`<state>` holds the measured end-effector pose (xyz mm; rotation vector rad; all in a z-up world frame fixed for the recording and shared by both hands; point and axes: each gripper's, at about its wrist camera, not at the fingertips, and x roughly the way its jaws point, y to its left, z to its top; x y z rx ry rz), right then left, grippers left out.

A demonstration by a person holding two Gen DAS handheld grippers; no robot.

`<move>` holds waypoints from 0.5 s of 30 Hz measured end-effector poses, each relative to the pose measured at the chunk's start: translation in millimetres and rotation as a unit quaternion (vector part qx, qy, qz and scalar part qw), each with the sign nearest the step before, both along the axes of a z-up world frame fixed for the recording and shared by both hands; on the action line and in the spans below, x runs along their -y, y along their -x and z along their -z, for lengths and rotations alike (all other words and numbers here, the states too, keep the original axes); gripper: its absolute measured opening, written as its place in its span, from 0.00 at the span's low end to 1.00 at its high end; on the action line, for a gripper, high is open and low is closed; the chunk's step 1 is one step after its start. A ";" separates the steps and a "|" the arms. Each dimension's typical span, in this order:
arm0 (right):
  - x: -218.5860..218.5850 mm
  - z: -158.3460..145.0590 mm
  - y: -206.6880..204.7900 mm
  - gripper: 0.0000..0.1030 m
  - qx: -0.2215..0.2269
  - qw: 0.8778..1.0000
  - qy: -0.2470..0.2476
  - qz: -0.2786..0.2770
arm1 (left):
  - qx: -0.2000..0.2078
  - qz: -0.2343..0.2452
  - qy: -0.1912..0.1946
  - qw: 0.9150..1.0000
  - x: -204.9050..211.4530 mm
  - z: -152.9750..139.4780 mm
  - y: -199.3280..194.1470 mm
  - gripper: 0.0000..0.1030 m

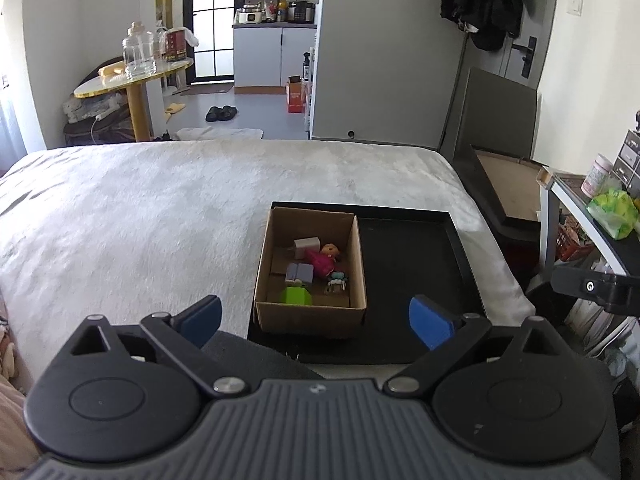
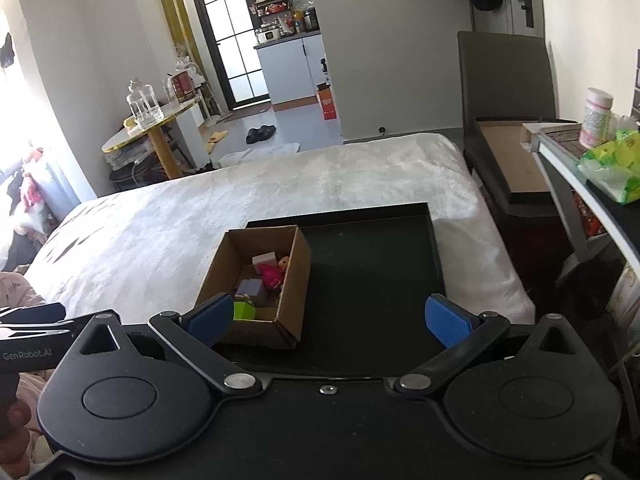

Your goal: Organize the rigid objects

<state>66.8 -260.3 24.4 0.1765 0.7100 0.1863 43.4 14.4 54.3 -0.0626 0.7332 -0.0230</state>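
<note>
Both cameras look forward and a bit down from near the front edge of the black tray (image 1: 404, 344) (image 2: 372, 352). The left view sits left of the tray's middle, the right view more to the right. Both see the tray, its cardboard box (image 1: 308, 314) (image 2: 296, 276) and the white bed (image 1: 140, 220) (image 2: 160, 232) behind.

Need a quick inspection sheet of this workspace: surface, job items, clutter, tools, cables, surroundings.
Surface: white blanket on bed, black tray on it.
Job's things: cardboard box at tray's left side, holding green block, purple block, white block, pink doll, small figure.
Clutter: nothing seen on the tray outside the box.
Grippers: left tool open, empty; right tool open, empty.
Cables: white cord near the round table.
Surroundings: slippers, kitchen counter, shelf at right.
</note>
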 end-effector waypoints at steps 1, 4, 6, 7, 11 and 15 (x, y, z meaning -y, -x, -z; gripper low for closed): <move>0.5 0.6 0.2 1.00 -0.004 1.000 -0.001 0.002 | -0.001 -0.002 0.001 1.000 -0.8 0.1 0.4 0.97; 1.3 2.9 0.3 1.00 -0.012 1.000 -0.006 0.001 | -0.002 -0.001 0.002 1.000 -0.6 -0.6 2.5 0.97; 1.7 3.3 1.0 1.00 -0.013 1.000 -0.015 0.000 | -0.001 0.002 0.000 1.000 1.7 -1.1 4.7 0.97; 1.2 3.2 1.5 1.00 -0.013 1.000 -0.015 -0.001 | -0.001 0.005 -0.001 1.000 2.8 -1.0 5.1 0.97; -0.3 3.4 3.2 1.00 -0.012 1.000 -0.010 -0.004 | -0.001 0.008 -0.001 1.000 4.5 -1.0 6.3 0.97; 0.6 5.3 4.2 1.00 -0.015 1.000 -0.008 0.000 | 0.000 0.012 -0.004 1.000 6.9 -0.7 7.8 0.97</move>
